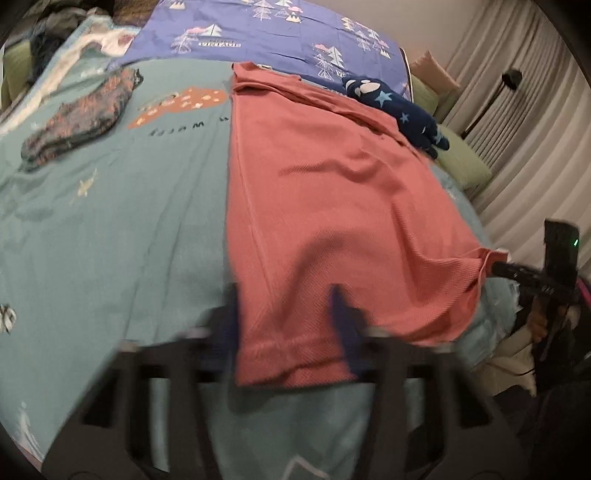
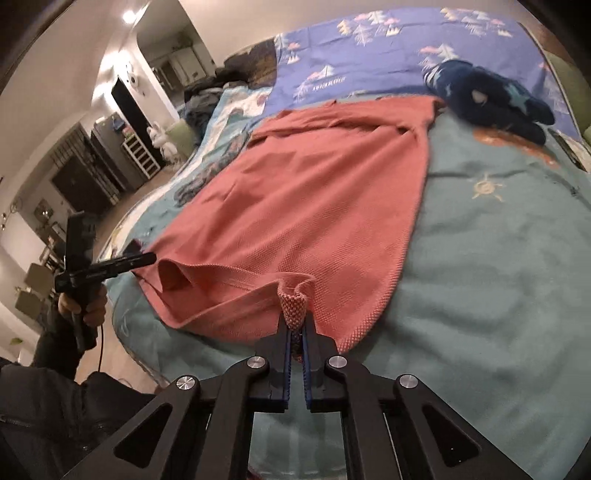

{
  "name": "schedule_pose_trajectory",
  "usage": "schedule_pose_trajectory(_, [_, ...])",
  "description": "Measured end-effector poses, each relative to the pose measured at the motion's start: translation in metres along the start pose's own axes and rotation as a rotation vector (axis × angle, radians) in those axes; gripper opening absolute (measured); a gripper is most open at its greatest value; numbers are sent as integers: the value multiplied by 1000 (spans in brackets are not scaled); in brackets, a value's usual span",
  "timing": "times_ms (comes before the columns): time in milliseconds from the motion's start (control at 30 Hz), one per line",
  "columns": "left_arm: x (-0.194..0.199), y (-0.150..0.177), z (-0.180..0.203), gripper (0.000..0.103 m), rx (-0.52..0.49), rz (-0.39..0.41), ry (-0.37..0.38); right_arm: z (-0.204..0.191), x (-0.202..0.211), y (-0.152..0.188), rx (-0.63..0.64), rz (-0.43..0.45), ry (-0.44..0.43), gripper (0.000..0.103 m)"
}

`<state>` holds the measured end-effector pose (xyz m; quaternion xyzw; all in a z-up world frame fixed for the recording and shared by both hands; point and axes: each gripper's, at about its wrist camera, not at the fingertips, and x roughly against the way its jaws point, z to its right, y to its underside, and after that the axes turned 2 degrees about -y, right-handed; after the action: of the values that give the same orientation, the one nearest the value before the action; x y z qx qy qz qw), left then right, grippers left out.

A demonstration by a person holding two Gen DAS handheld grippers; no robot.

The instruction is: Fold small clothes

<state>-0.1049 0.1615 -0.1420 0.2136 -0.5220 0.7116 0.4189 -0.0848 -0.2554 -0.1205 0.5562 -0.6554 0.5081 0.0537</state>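
A pink knit garment [image 1: 325,192] lies spread flat on the teal bedspread [image 1: 110,221], its hem toward me. My left gripper [image 1: 285,295] is blurred in its own view. Its fingers stand apart on either side of the hem's left corner, with cloth lying between them. From the right wrist view, the left gripper [image 2: 149,257] has its tip at that corner, where the hem is raised. My right gripper [image 2: 295,319] is shut on a bunched fold of the pink garment [image 2: 314,192] at the hem's right corner. That right gripper [image 1: 496,267] also shows at the far right.
A dark blue star-print plush toy [image 1: 399,110] lies beside the garment's far right end. A folded patterned cloth [image 1: 81,114] sits at the left. A purple tree-print quilt [image 1: 258,33] covers the far end. Curtains [image 1: 524,129] hang at the right. A person's hand [image 2: 85,310] holds the left gripper's handle.
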Motion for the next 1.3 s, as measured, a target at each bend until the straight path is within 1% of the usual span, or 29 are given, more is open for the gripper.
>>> schedule_pose_trajectory(33, [1, 1, -2, 7, 23, -6, 5, 0, 5, 2, 7, 10, -11, 3])
schedule_pose_trajectory(67, [5, 2, -5, 6, 53, -4, 17, 0, 11, 5, 18, 21, -18, 3])
schedule_pose_trajectory(133, [20, 4, -6, 5, 89, 36, 50, -2, 25, 13, 48, 38, -13, 3])
schedule_pose_trajectory(233, [50, 10, -3, 5, 79, 110, 101, 0, 37, 23, 61, 36, 2, 3])
schedule_pose_trajectory(267, [58, 13, -1, 5, 67, 127, 100, 1, 40, 28, 66, 23, 12, 3])
schedule_pose_trajectory(333, [68, 19, -3, 5, 46, 134, 40, 3, 40, 38, 70, -13, 33, 3])
schedule_pose_trajectory(367, [69, 20, -6, 5, 48, 129, 24, 5, 40, 43, 69, -32, 50, 5])
schedule_pose_trajectory(433, [68, 25, -16, 5, 77, 111, -8, 10, 41, 51, 42, -46, 66, 5])
schedule_pose_trajectory(467, [66, 28, -21, 5, 98, 104, -22, 14, 41, 53, 7, -41, 72, 6])
schedule_pose_trajectory(500, [65, 30, -24, 5, 117, 102, -28, 16, 42, 55, -27, -31, 75, 9])
schedule_pose_trajectory(533, [64, 33, -25, 5, 129, 107, -25, 19, 43, 56, -60, -17, 79, 12])
schedule_pose_trajectory(567, [63, 34, -23, 8, 127, 113, -23, 21, 43, 56, -91, 0, 86, 15])
schedule_pose_trajectory(633, [60, 35, -17, 27, 97, 113, -43, 19, 41, 57, -130, 34, 124, 22])
schedule_pose_trajectory(667, [56, 35, -9, 43, 63, 107, -69, 14, 37, 55, -133, 46, 151, 26])
schedule_pose_trajectory(700, [55, 37, -4, 52, 34, 106, -88, 10, 34, 54, -127, 50, 169, 29])
schedule_pose_trajectory(733, [52, 38, 5, 55, -19, 105, -114, 2, 29, 52, -108, 55, 193, 30])
schedule_pose_trajectory(800, [47, 41, 18, 56, -117, 100, -153, -12, 19, 52, -64, 54, 200, 39])
schedule_pose_trajectory(833, [44, 43, 25, 56, -173, 96, -181, -19, 14, 52, -43, 48, 202, 40])
schedule_pose_trajectory(867, [42, 43, 29, 57, -205, 94, -202, -23, 10, 52, -28, 41, 209, 44])
schedule_pose_trajectory(900, [36, 45, 34, 57, -250, 91, -244, -27, 4, 52, -12, 29, 224, 46])
schedule_pose_trajectory(933, [34, 45, 34, 57, -272, 90, -275, -29, 0, 53, -6, 21, 233, 46])
schedule_pose_trajectory(1000, [28, 45, 31, 57, -295, 86, -333, -27, -4, 58, -19, 12, 249, 47])
schedule_pose_trajectory(1067, [24, 45, 26, 57, -290, 86, -364, -22, -6, 60, -51, 8, 254, 47])
schedule_pose_trajectory(1200, [26, 43, 20, 57, -256, 126, -384, -15, -4, 64, -96, 11, 261, 47])
schedule_pose_trajectory(1233, [26, 43, 20, 57, -264, 136, -396, -15, -4, 65, -96, 10, 263, 47])
schedule_pose_trajectory(1300, [25, 45, 24, 57, -297, 126, -405, -18, -4, 64, -92, 9, 268, 50])
